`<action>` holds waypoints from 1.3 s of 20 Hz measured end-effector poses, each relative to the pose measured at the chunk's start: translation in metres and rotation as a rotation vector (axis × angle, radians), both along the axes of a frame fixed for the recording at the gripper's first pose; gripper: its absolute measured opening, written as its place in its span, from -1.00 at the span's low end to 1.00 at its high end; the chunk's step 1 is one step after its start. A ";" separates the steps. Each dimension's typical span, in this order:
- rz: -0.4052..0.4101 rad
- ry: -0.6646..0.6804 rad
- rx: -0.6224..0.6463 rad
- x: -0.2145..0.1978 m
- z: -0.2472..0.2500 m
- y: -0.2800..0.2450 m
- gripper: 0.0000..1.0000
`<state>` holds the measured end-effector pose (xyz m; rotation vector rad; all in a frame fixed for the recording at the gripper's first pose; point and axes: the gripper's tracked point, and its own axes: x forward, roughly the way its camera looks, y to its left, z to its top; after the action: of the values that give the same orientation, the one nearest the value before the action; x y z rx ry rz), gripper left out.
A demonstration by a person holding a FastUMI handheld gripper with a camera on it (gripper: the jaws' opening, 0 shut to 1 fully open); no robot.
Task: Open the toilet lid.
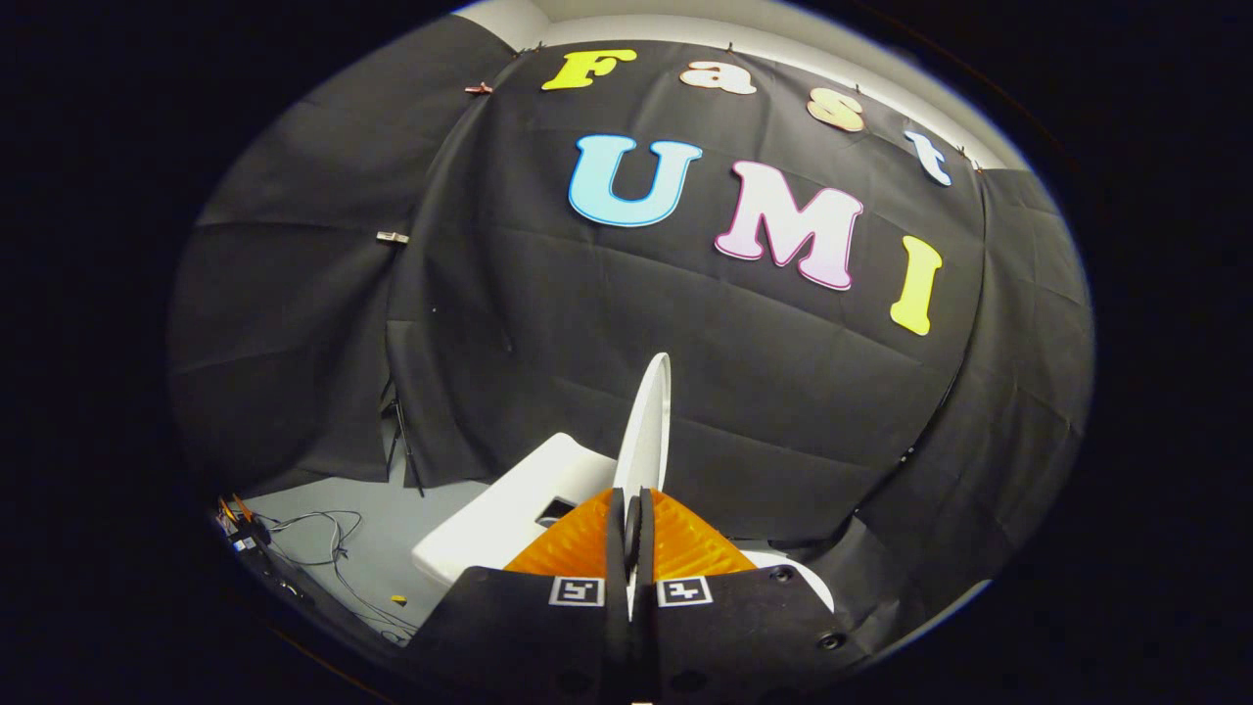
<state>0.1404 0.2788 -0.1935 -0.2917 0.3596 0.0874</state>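
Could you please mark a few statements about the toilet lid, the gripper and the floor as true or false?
1. The toilet lid stands raised, seen edge-on. True.
2. The gripper is wide open, away from the lid. False: its fingers are closed on the lid's edge.
3. Cables lie on the grey floor beside the toilet. True.
4. The toilet tank is black. False: it is white.

Nothing here can be read as words or numbers. The claw (634,509) carries two small square black-and-white code tags (576,591) near the base of its fingers, one on each; they are patterns, not letters.
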 end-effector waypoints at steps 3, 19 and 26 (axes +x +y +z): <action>0.015 0.007 0.003 0.000 -0.001 0.010 -0.86; 0.096 0.029 0.092 -0.006 0.002 0.040 0.59; 0.119 -0.056 0.151 -0.029 0.067 0.014 0.98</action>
<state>0.1119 0.2925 -0.1260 -0.1660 0.2786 0.2216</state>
